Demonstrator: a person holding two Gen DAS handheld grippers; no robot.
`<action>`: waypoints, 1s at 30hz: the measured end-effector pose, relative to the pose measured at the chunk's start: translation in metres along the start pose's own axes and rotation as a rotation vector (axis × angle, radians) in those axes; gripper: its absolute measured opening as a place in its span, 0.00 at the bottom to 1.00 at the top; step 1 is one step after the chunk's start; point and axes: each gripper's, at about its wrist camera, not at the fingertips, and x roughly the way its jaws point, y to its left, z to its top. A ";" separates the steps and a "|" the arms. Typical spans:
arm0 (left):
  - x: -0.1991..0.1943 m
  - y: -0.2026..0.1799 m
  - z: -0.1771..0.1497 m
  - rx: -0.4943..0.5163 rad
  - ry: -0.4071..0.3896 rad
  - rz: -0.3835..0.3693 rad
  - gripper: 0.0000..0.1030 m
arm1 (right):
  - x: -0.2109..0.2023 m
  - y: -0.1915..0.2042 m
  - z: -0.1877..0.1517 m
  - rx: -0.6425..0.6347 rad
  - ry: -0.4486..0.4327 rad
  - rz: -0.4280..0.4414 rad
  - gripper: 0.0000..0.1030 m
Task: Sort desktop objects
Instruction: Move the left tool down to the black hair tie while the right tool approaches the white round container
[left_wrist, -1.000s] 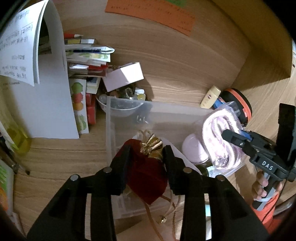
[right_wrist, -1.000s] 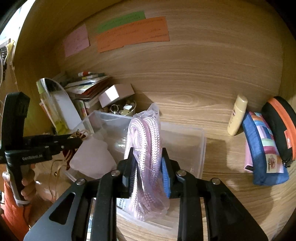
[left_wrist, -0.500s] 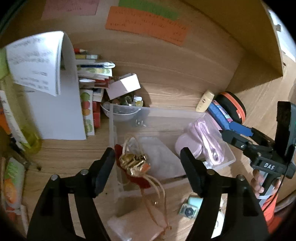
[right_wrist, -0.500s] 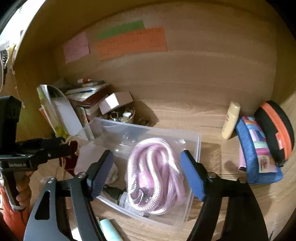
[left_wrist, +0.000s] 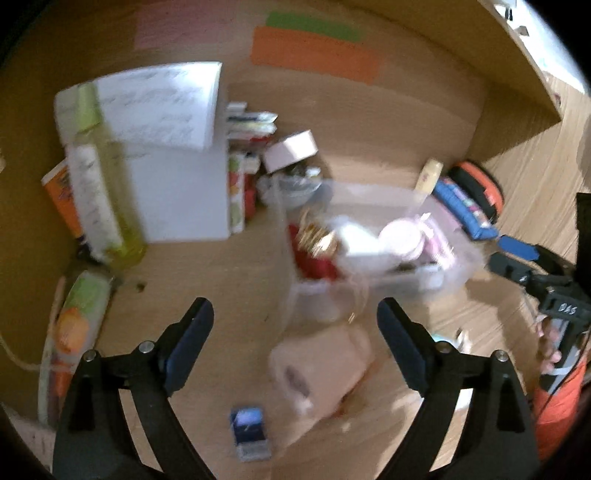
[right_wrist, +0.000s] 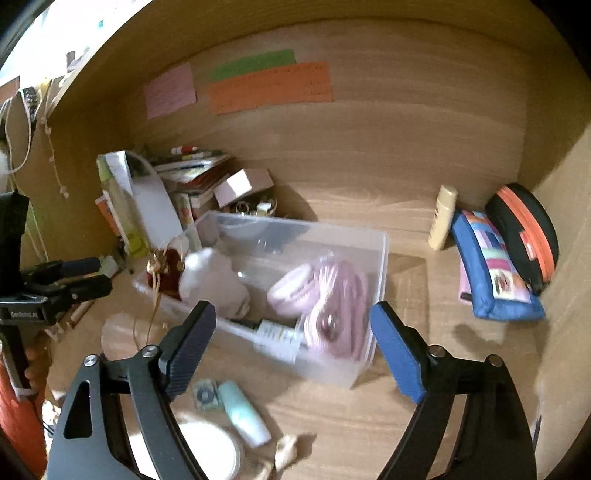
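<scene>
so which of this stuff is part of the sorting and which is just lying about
Part of the job:
clear bin
pink rope
red pouch
mint tube

Lying about:
sticky notes
book stack
blue pencil case
cream bottle

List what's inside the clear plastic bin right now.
In the clear bin: a red pouch with gold ties, a white soft bundle, a pink round case, a bagged pink cord and a tube. Anything beneath them is covered.
</scene>
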 end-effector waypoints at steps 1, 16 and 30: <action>0.000 0.002 -0.006 -0.002 0.012 0.014 0.88 | -0.002 0.001 -0.005 0.001 0.006 0.003 0.82; -0.023 -0.014 -0.103 0.058 0.079 0.150 0.88 | -0.010 0.046 -0.092 -0.080 0.128 0.062 0.82; -0.035 -0.041 -0.147 0.109 0.077 0.084 0.49 | 0.005 0.072 -0.109 -0.125 0.182 0.098 0.82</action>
